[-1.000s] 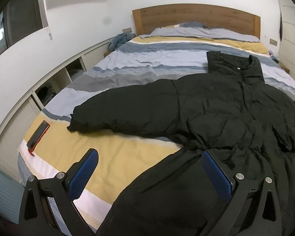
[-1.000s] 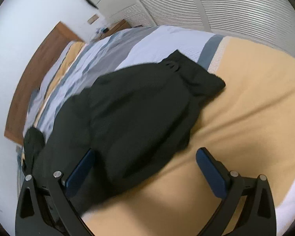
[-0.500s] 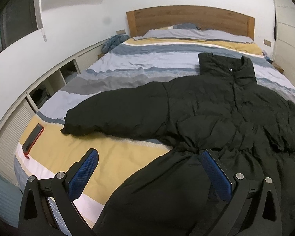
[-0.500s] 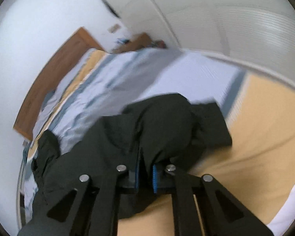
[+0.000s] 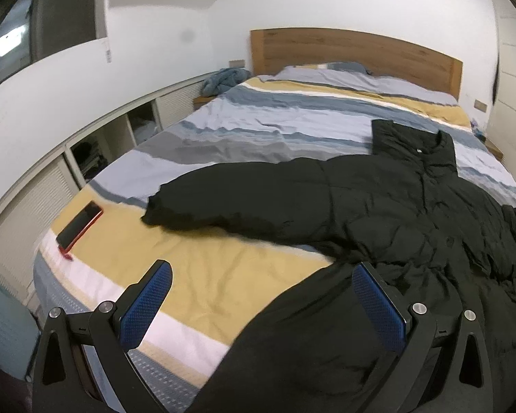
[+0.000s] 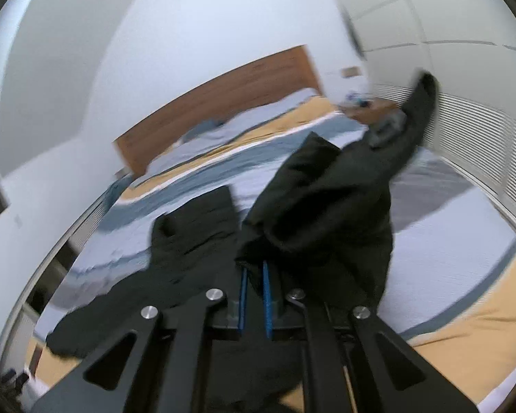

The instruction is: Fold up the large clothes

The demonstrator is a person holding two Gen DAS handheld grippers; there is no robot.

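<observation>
A black padded coat (image 5: 412, 220) lies face up on the striped bed (image 5: 265, 130), collar toward the headboard, one sleeve (image 5: 230, 206) stretched out to the left. My left gripper (image 5: 261, 296) is open and empty, hovering over the coat's lower hem near the bed's foot. My right gripper (image 6: 254, 275) is shut on the coat's other sleeve (image 6: 330, 199) and holds it lifted off the bed, its cuff (image 6: 419, 110) swinging up in the air.
A red-cased phone (image 5: 79, 223) lies on the bed's near left corner. Low white cabinets (image 5: 96, 151) run along the left side. A wooden headboard (image 5: 354, 51) and pillows are at the far end. A louvred wall (image 6: 478, 144) flanks the right side.
My right gripper closed on the right sleeve and lifted it up and over toward the coat's body. My left gripper drifted slightly and stayed open.
</observation>
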